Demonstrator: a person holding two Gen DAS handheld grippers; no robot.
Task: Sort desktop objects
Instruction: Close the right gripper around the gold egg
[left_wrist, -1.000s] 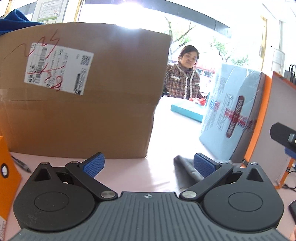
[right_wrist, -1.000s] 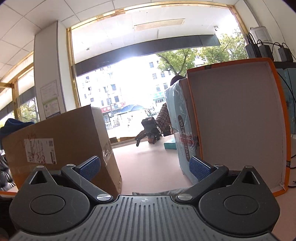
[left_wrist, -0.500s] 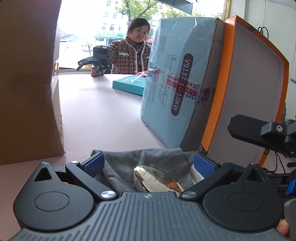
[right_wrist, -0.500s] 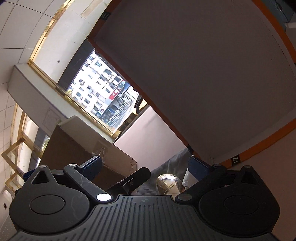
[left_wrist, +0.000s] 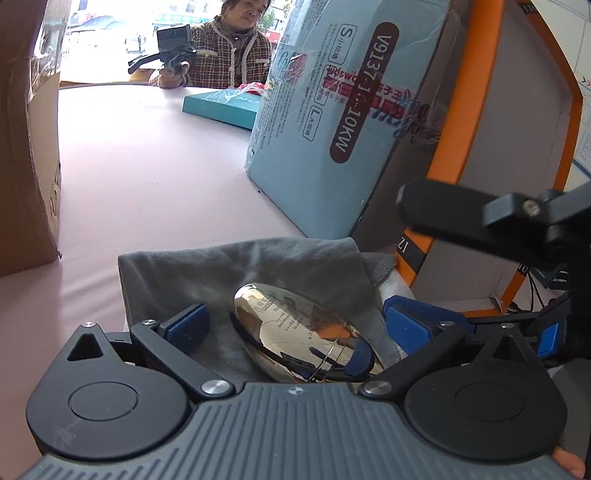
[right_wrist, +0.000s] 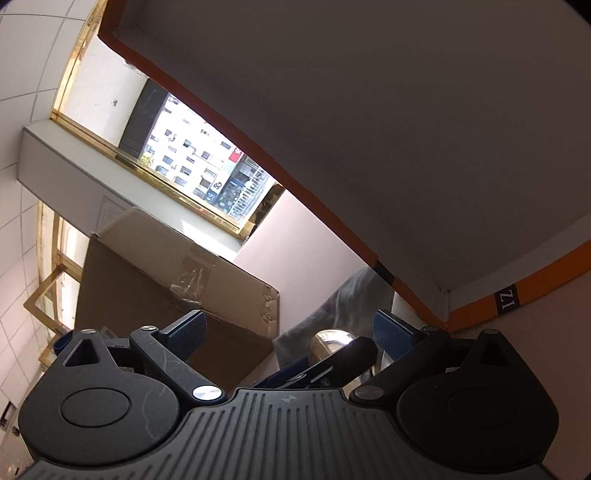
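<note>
1. Along the left edge of the table (left_wrist: 147, 155), a brown cardboard box (left_wrist: 26, 147) stands upright; the right wrist view shows the same box well apart from the work.
2. Nearer the middle, a grey cloth (left_wrist: 221, 266) lies crumpled on the pink surface, and on it rests a shiny gold glasses case (left_wrist: 295, 325), an oval shell with small print on top and a dark seam along its near side.
3. Directly over the case hangs the left tool (left_wrist: 299, 325), spread wide with a blue pad on either side of the shell and touching nothing; it holds nothing.
4. Judged from its mirror finish, the case is stiff, light and slippery, and it curves away on every side, so pads could skid off the dome. Closing across the narrow width at the seam line, low on the shell, looks the safest hold. The soft cloth beneath may bunch or lift with it.
5. Behind the cloth a pale blue package (left_wrist: 332, 122) leans upright, with an orange-rimmed box lid (left_wrist: 509, 140) propped just beside it toward the right edge.
6. Farthest right, the right tool (right_wrist: 288, 332) is also open and empty, tilted steeply; in its own view the gold case peeks up between its pads with the left tool's dark arm across it.
7. At the far edge a person sits holding another device, beside a flat teal box (left_wrist: 221, 107).
</note>
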